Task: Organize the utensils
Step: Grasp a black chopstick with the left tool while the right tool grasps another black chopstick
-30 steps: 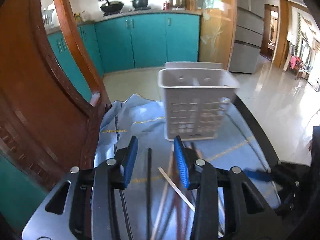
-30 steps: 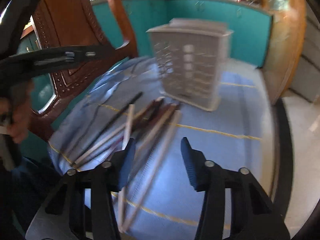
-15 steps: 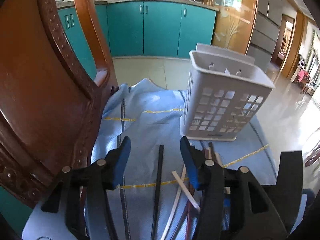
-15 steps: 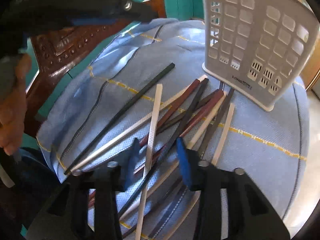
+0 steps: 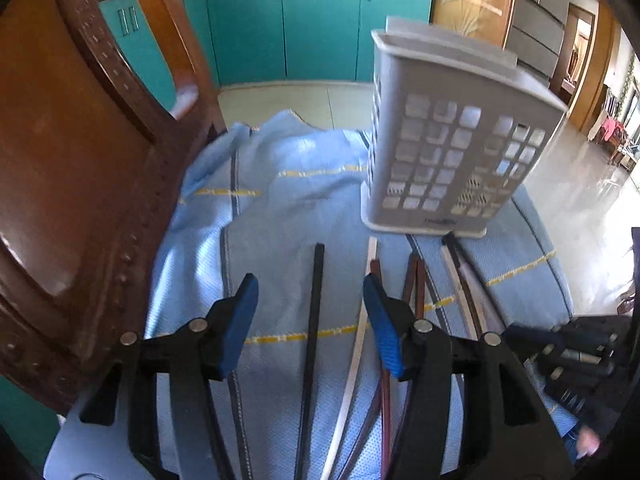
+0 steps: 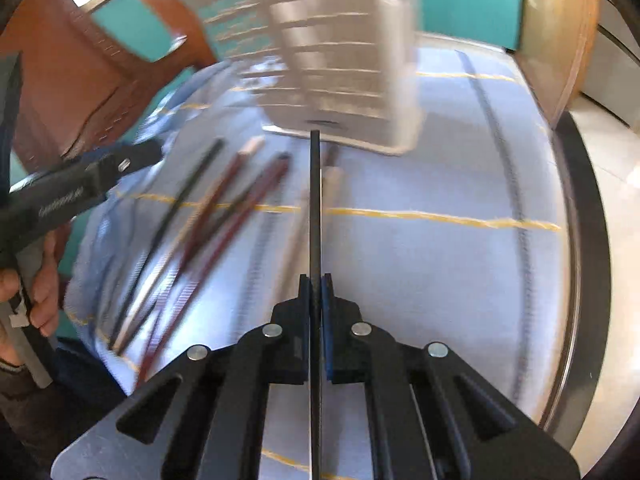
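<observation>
Several chopsticks, black, dark red and pale, lie on a blue cloth (image 5: pixel 280 208) in front of a white perforated utensil basket (image 5: pixel 452 140). My left gripper (image 5: pixel 310 304) is open above a black chopstick (image 5: pixel 314 320) that lies between its fingers. My right gripper (image 6: pixel 315 284) is shut on another black chopstick (image 6: pixel 315 200), held pointing forward at the blurred basket (image 6: pixel 340 60), above the cloth. The other chopsticks (image 6: pixel 224 216) lie to its left.
A brown wooden chair back (image 5: pixel 80 160) stands close on the left. The round table's dark rim (image 6: pixel 580 240) curves on the right. Teal kitchen cabinets (image 5: pixel 304 24) are behind. A hand holding the left gripper (image 6: pixel 68 196) shows in the right wrist view.
My right gripper has closed on a black chopstick and lifted it from the pile, swinging right. My left gripper has stayed open and shifted slightly closer to the cloth.
</observation>
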`<state>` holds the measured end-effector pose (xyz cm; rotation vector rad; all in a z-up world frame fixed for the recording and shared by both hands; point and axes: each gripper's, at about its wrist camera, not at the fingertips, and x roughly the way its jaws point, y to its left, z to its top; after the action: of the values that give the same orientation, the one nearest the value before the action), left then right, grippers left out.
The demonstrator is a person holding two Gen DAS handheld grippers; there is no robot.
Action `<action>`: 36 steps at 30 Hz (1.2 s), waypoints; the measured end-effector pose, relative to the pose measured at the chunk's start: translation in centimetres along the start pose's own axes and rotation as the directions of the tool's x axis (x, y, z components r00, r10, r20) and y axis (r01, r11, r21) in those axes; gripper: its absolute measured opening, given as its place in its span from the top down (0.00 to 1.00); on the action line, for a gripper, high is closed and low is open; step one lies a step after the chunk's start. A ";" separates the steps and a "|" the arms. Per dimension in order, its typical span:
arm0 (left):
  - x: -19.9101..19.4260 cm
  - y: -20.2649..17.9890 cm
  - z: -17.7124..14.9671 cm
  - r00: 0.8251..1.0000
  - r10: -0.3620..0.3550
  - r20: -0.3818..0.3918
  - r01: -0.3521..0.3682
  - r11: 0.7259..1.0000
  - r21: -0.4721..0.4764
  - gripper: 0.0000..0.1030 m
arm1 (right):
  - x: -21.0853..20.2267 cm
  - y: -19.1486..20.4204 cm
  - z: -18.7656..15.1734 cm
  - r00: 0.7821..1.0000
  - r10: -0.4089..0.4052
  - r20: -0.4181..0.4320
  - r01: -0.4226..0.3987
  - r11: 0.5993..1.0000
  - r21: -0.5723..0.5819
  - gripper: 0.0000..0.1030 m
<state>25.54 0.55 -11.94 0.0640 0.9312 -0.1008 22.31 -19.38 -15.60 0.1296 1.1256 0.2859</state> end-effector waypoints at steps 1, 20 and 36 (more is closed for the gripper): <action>0.3 -0.1 0.0 1.000 -0.001 -0.010 0.001 1.000 -0.001 0.46 | -0.1 -0.7 0.0 1.000 -0.020 0.002 0.020 1.000 0.015 0.94; 6.0 -0.1 -1.0 0.984 0.027 -0.177 -0.029 1.000 -0.006 0.57 | 0.3 -2.8 1.2 0.999 0.040 0.026 -0.042 0.996 0.081 0.86; 5.4 -0.5 -1.3 0.985 0.046 -0.168 -0.045 0.999 0.011 0.57 | -1.1 -2.0 0.5 0.989 -0.108 0.101 0.105 0.994 0.028 0.76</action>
<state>27.64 -0.15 -17.12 0.1017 1.0972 -0.0573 22.67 -21.61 -14.94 0.1024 1.0302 0.1695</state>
